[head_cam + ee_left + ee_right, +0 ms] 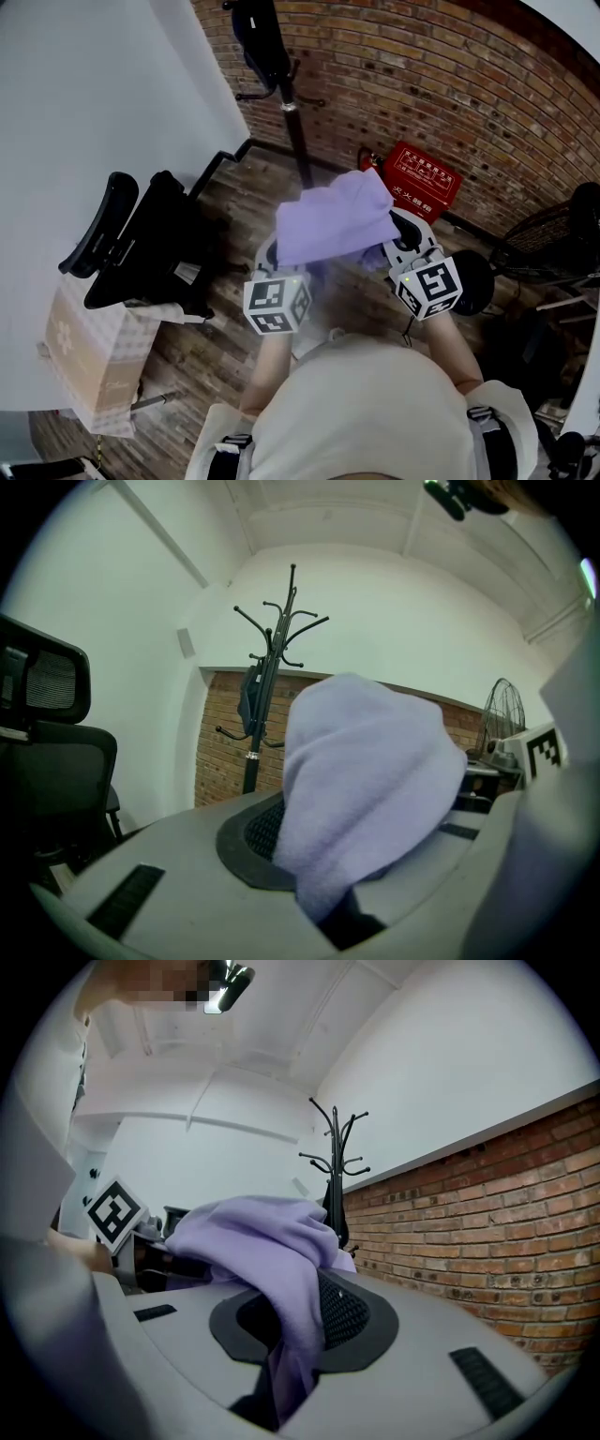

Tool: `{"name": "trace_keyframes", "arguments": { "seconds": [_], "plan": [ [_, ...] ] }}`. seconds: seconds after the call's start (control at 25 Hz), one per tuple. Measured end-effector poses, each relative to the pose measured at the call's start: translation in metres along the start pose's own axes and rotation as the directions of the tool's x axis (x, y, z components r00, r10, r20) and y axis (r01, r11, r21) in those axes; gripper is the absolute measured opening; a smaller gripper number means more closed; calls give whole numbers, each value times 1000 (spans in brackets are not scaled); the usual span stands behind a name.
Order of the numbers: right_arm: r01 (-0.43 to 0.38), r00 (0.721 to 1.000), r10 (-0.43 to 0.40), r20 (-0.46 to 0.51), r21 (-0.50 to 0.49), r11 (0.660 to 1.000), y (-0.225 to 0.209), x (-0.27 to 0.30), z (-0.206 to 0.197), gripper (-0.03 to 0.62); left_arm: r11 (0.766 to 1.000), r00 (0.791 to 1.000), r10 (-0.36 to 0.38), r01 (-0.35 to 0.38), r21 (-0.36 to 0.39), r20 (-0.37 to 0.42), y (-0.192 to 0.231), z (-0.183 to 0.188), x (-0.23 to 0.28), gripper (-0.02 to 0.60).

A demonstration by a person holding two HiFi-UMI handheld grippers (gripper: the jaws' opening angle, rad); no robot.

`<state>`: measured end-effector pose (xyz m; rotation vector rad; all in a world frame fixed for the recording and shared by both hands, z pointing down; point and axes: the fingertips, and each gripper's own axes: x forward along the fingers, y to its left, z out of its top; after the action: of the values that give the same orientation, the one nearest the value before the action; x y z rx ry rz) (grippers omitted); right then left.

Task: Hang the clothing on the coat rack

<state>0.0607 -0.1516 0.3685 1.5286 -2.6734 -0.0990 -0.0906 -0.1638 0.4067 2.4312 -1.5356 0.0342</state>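
Brick wall (450, 84) up top, red box's (424, 174) white print unreadable; left gripper (328, 916) and right gripper (281, 1387) both clamp the lilac garment (333, 220), centre frame.

**An office-type room with a loft look**

A black mesh office chair (131, 239) is standing at the left of the head view, against a plain white wall (94, 94). An exposed brick wall (450, 84) is running across the top, with 1 black coat rack (281, 84) standing before it and a red fire-equipment box (424, 176) sitting at its foot. Wood-plank flooring (211, 342) is showing at lower centre, and a wire-caged fan (553, 239) is sitting at the right edge.
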Motion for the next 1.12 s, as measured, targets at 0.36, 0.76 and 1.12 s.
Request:
{"name": "trace_keyframes", "arguments": {
  "seconds": [0.36, 0.76, 1.12],
  "plan": [
    [16, 1000, -16, -1, -41, 999, -5, 39, 4, 54, 999, 1000, -11, 11, 33, -1, 30, 13, 25, 58],
    [12, 1000, -12, 11, -56, 998, -30, 74, 17, 55, 997, 1000, -14, 14, 74, -6, 43, 28, 61, 58],
    [0, 999, 3, 43, -79, 997, -77, 129, 30, 55, 993, 1000, 22, -22, 113, 7, 60, 52, 123, 58]
  ]
}}
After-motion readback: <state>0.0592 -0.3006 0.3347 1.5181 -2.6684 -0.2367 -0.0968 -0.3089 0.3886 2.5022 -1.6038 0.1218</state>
